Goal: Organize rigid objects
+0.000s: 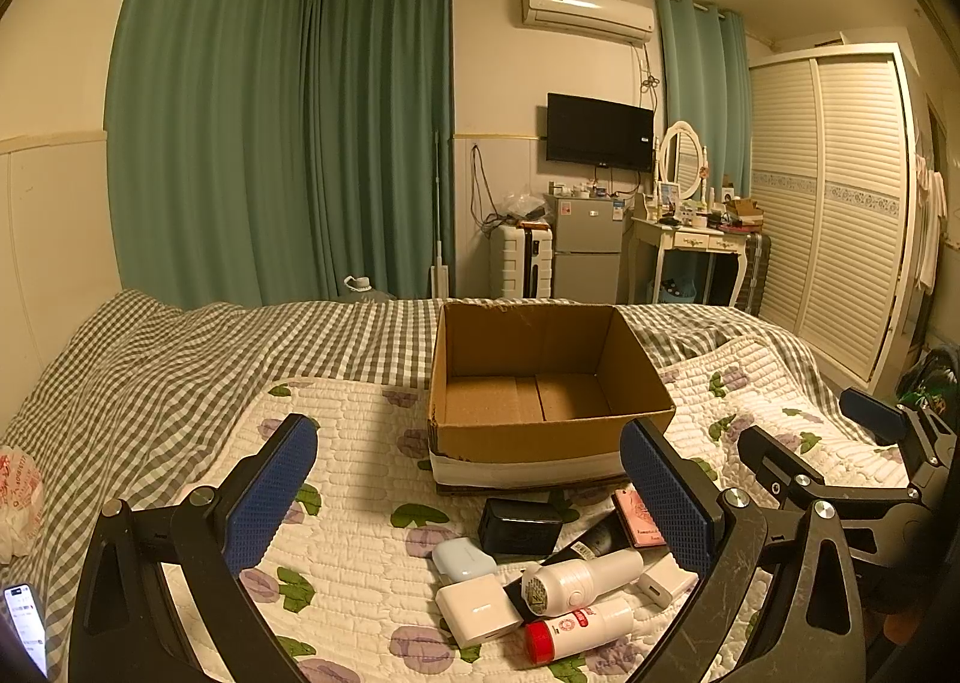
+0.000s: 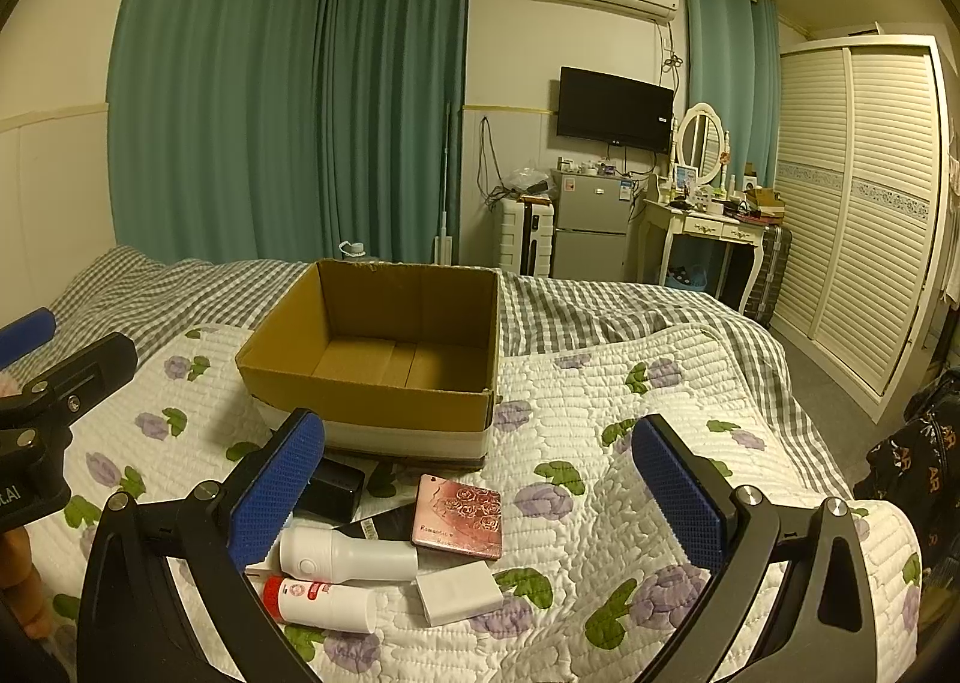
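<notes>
An empty cardboard box [image 1: 543,434] [image 2: 372,404] stands open on the floral quilt. In front of it lies a pile of small items: a black box [image 1: 519,527] [image 2: 333,491], a pale blue case [image 1: 462,558], a white charger [image 1: 477,608], a white bottle [image 1: 579,581] [image 2: 348,554], a red-capped white bottle [image 1: 579,629] [image 2: 321,596], a pink rose case [image 1: 637,518] [image 2: 459,515], a black tube [image 1: 591,542] and a white adapter [image 1: 666,581] [image 2: 459,590]. My left gripper [image 1: 468,497] is open and empty above the pile. My right gripper [image 2: 480,497] is open and empty too, and it shows at the right of the left wrist view [image 1: 840,431].
The bed carries a grey checked sheet [image 1: 180,371] and a quilt [image 2: 630,443]. A phone [image 1: 24,626] and a plastic bag [image 1: 18,497] lie at the left. A wardrobe [image 2: 858,203], a dressing table [image 2: 702,227], a fridge [image 2: 591,230] and curtains stand beyond the bed.
</notes>
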